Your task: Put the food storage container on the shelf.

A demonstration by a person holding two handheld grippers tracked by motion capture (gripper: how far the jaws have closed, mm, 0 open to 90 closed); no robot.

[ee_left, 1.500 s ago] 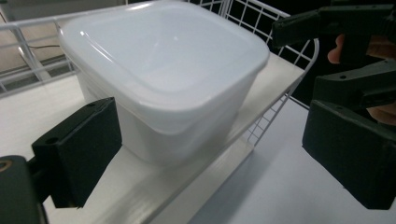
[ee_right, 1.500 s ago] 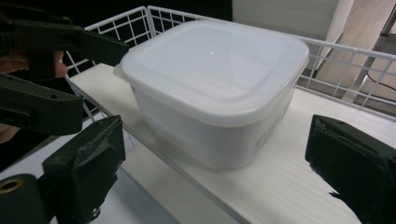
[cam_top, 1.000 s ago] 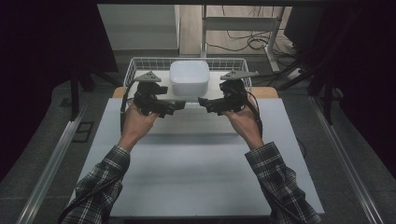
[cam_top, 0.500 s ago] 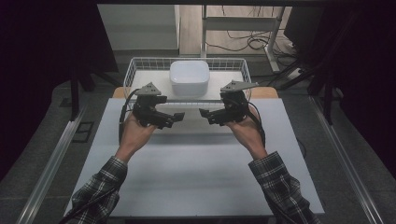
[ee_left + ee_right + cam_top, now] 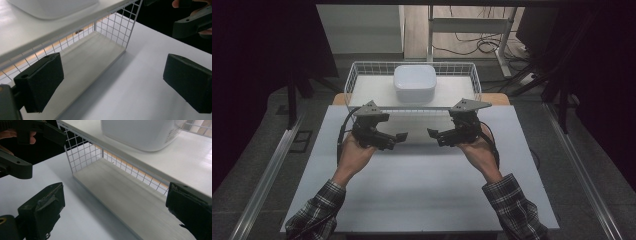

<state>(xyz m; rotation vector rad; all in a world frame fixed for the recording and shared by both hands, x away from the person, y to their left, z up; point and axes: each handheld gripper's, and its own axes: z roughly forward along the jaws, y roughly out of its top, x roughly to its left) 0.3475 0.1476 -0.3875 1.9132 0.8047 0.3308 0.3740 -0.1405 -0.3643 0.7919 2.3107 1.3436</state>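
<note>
Sitting in basket (image 5: 354,80): white box (image 5: 414,83).

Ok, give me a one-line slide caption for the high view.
Two hand-held grippers, left gripper and right gripper, both open, face each other above the white table before a wire basket holding a white box.

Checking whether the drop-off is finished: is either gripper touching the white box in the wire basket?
Apart. In the high view the left gripper and right gripper hover over the table, short of the white box in the wire basket.
</note>
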